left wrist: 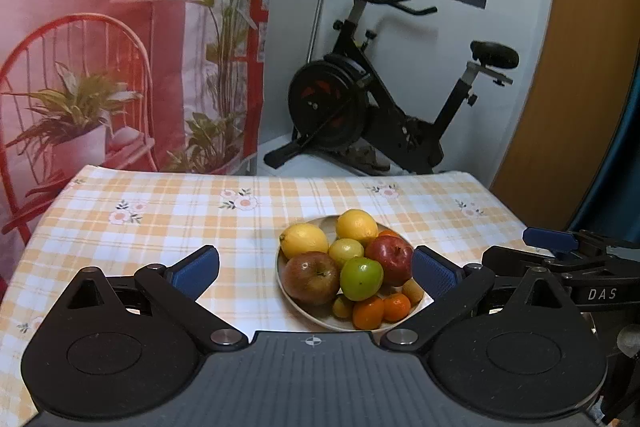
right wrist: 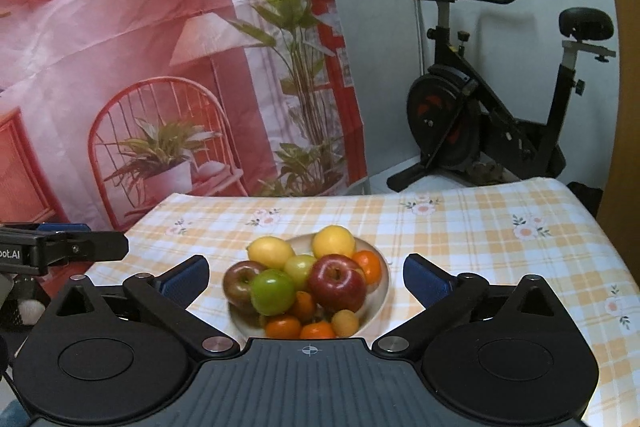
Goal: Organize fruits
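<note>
A pale plate (left wrist: 291,301) (right wrist: 380,293) sits on the checked tablecloth, piled with fruit: two lemons (left wrist: 303,239) (right wrist: 270,251), a red apple (left wrist: 390,259) (right wrist: 337,282), a brownish apple (left wrist: 311,277), a green apple (left wrist: 361,278) (right wrist: 273,291) and several small oranges (left wrist: 368,313) (right wrist: 283,327). My left gripper (left wrist: 314,259) hovers in front of and above the plate, open, nothing between its blue pads. My right gripper (right wrist: 306,263) is likewise open and empty, just short of the plate. Each gripper shows at the edge of the other's view.
The tablecloth (left wrist: 160,223) (right wrist: 500,247) has bare room to the left, right and behind the plate. An exercise bike (left wrist: 360,99) (right wrist: 480,115) stands on the floor beyond the table's far edge, beside a printed red backdrop (left wrist: 100,27).
</note>
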### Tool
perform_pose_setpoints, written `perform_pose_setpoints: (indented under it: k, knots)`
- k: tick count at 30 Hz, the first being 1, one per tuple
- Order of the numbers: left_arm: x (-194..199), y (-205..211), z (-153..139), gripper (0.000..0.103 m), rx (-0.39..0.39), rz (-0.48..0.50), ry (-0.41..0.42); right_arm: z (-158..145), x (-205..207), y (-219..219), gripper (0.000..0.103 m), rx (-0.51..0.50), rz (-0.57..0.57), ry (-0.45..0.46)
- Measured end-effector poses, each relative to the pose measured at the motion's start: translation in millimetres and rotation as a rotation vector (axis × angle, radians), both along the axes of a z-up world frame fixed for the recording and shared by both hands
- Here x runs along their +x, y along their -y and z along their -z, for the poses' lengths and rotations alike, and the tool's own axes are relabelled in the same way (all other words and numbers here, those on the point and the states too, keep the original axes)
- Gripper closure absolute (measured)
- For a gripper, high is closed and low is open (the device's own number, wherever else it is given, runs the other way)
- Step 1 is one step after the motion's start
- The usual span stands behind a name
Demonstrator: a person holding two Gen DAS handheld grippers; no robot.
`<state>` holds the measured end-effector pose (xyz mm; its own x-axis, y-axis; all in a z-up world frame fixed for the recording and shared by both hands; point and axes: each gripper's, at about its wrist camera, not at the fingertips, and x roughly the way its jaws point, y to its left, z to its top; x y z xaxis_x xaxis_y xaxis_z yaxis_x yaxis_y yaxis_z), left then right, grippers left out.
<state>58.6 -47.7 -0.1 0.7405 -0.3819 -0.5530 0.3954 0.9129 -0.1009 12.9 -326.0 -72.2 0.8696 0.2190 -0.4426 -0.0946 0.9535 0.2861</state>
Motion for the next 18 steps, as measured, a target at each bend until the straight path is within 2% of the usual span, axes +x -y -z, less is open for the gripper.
perform_pose_setpoints:
  k: [6, 18]
  knots:
    - [-24, -15, -16, 0.000, 0.011, -0.043, 0.045, -17, -20, -10, 0.000, -0.004, 0.003, 0.003]
    - [-49, -33, -28, 0.000, 0.004, -0.083, 0.075, -37, -42, -27, 0.000, -0.035, 0.003, 0.010]
